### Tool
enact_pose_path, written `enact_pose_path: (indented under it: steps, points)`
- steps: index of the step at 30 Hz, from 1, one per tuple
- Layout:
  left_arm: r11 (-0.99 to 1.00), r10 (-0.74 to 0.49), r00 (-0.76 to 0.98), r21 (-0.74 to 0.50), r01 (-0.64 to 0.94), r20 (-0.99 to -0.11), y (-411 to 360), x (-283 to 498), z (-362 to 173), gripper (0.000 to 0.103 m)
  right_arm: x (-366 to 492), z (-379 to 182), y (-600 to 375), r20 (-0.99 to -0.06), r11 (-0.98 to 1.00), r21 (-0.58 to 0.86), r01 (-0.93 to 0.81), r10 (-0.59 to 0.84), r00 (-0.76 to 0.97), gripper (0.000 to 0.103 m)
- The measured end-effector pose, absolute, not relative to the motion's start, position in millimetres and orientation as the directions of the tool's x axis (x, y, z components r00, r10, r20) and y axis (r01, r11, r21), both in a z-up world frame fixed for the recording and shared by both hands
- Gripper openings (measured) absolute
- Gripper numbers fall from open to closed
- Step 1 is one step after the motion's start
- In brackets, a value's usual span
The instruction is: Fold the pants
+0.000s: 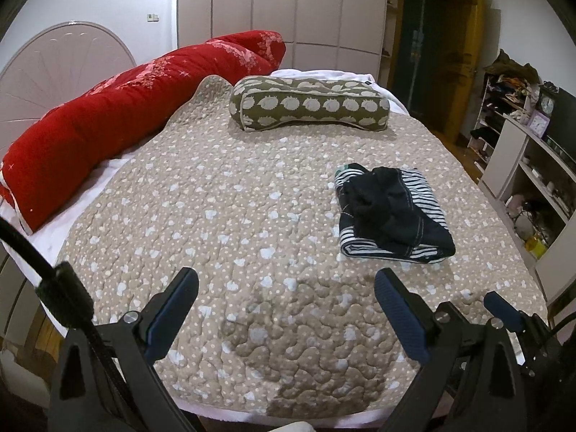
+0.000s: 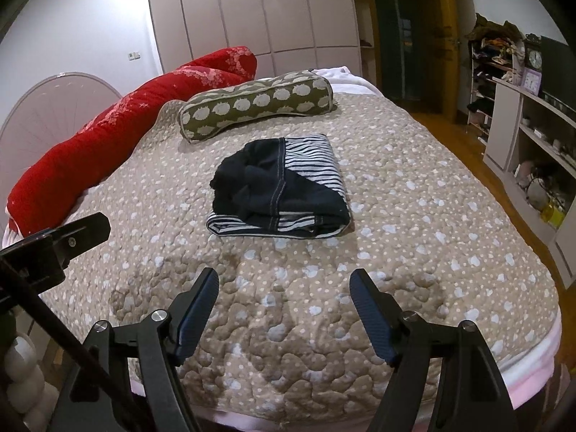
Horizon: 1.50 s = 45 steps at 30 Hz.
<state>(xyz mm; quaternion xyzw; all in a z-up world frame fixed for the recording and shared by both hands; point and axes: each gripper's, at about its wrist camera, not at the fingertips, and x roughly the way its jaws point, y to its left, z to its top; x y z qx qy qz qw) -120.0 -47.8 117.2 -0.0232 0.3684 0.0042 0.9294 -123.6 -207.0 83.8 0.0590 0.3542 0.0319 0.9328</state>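
Pants [image 2: 284,187] lie folded in a compact bundle on the bed [image 2: 414,216], navy w/ striped fabric showing, mid-frame in right wrist view and right of centre in left wrist view [image 1: 392,212]. Left tool [image 1: 286,298] is released, jaws wide apart, holding nothing, low in frame over the quilt. Right tool [image 2: 284,302] likewise released and holding nothing, just short of the bundle. Olive bolster pillow [image 2: 255,104] sits beyond the pants; red duvet [image 1: 118,111] runs along upper left by the headboard [image 1: 54,68].
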Motion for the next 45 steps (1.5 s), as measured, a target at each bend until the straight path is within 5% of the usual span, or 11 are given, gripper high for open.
enact_pose_path:
  steps: [45]
  points:
    - [0.999,-0.028,0.676,-0.033,0.007,-0.736,-48,-106,87,0.098,-117,64,-207,-0.687,0.996,0.085,0.019,0.044,0.725,0.083]
